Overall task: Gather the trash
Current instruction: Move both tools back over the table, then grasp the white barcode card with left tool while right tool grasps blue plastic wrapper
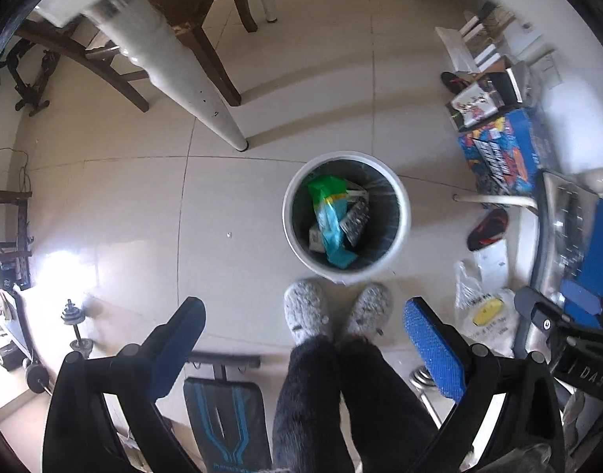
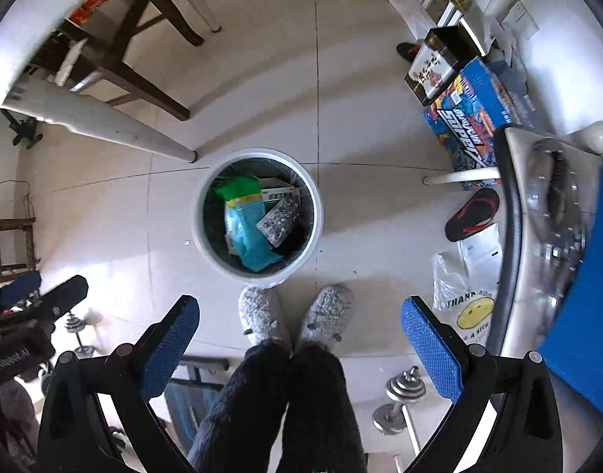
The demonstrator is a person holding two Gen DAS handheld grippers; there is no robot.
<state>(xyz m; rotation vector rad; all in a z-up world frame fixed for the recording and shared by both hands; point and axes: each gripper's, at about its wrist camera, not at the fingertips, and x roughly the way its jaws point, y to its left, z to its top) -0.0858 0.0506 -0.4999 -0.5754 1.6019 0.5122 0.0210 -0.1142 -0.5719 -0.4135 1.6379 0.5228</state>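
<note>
Evidently both claws hung released and empty above the floor: the left gripper (image 1: 301,339) and the right gripper (image 2: 301,339) each showed wide-spread blue pads with nothing between them. Just beyond, the person's grey slippers (image 2: 297,315) stood side by side, toes nearly touching the white trash bin (image 2: 317,213). Inside its dark liner lay a green-and-teal packet (image 2: 244,224), a foil blister pack (image 2: 279,222) and a small carton (image 2: 277,191). A drop-off seemed finished; the next move probably called for finding more litter, perhaps the smiley plastic bag (image 2: 466,311) near the sandal (image 2: 472,215). Farther off stood a table leg (image 2: 104,126), a dark chair (image 2: 132,55) and stacked boxes (image 2: 474,106) on pale tiles.
</note>
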